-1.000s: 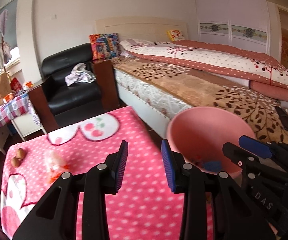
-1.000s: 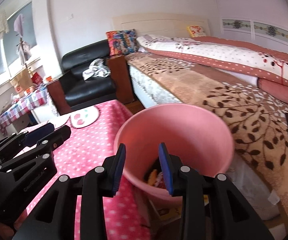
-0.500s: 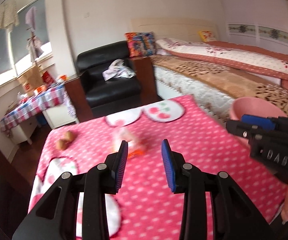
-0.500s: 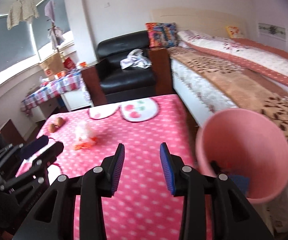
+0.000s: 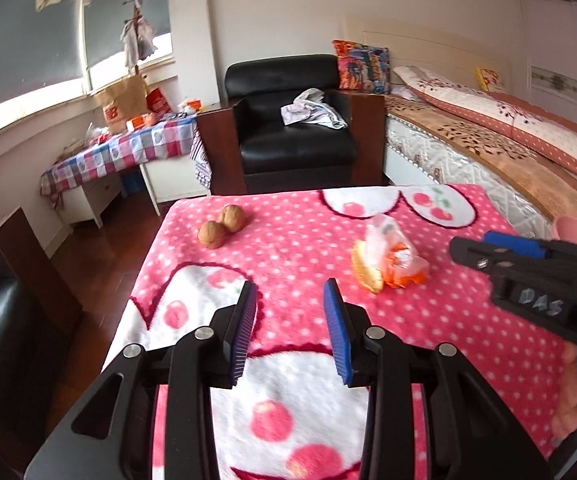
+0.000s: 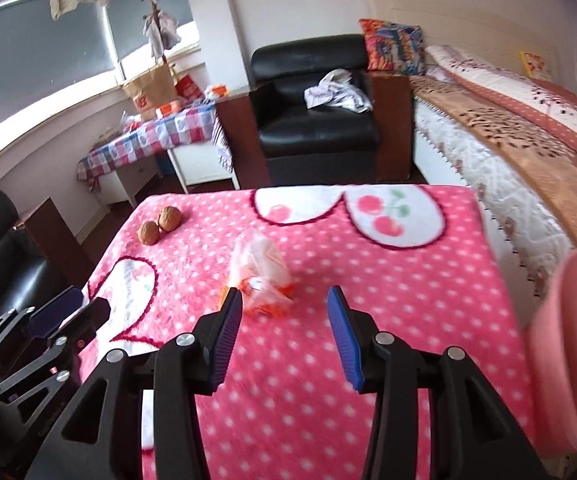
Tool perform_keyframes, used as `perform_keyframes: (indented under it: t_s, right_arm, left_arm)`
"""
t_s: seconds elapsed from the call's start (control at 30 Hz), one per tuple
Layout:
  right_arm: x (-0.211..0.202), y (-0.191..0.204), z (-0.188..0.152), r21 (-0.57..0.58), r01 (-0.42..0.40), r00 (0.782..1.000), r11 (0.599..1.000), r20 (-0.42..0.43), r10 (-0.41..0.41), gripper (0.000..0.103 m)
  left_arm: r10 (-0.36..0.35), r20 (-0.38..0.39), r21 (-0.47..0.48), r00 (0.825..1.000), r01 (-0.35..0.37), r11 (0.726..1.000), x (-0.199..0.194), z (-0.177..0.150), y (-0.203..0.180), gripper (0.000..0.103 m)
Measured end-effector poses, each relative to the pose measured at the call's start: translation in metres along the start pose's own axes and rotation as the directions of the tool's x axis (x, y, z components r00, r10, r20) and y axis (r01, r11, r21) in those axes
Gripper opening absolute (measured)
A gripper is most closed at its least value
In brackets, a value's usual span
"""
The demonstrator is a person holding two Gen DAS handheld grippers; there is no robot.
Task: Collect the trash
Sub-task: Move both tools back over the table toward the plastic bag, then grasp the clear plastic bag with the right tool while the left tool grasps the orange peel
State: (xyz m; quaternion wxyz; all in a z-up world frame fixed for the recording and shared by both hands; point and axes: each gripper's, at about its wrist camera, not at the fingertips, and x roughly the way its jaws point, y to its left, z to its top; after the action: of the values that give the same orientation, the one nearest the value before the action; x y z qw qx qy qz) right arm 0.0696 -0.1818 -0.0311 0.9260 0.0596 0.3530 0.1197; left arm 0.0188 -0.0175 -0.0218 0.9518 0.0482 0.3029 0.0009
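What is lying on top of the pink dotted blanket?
On the blanket lie two walnuts touching each other near the far left corner, and a crumpled plastic wrapper near the middle. Whatever lies under the wrapper, or under the blanket, is hidden.

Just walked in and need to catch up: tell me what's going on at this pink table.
A person holds a gripper in each hand, clearing trash. The right gripper points at a crumpled orange-and-white wrapper on the pink blanket, jaws opening, nothing between them. The left gripper is open and empty. Two walnuts lie at the far corner; the pink bin stands at the table's right edge.
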Motion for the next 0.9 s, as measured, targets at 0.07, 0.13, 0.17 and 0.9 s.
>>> perform_keyframes:
  t_s: [0.07,0.13,0.17,0.9]
  right_arm:
    - [0.013,0.004,0.003,0.000,-0.012,1.000,1.000,-0.021,0.012,0.045]
    - [0.030,0.008,0.005,0.003,-0.017,0.999,1.000,-0.043,0.017,0.045]
    - [0.036,0.008,0.005,0.006,-0.016,0.999,1.000,-0.052,0.016,0.046]
    - [0.019,-0.043,-0.011,0.146,-0.073,0.994,0.987,-0.073,0.084,0.020]
  left_arm:
    - [0.001,-0.005,-0.014,1.000,-0.001,1.000,0.005,0.002,0.005,0.035]
    - [-0.003,-0.010,-0.021,1.000,0.003,1.000,0.008,0.003,0.007,0.035]
    - [-0.015,-0.016,-0.029,1.000,0.014,0.999,0.010,0.003,0.009,0.035]
    - [-0.164,-0.128,-0.099,0.978,0.152,0.983,0.054,0.014,-0.014,0.035]
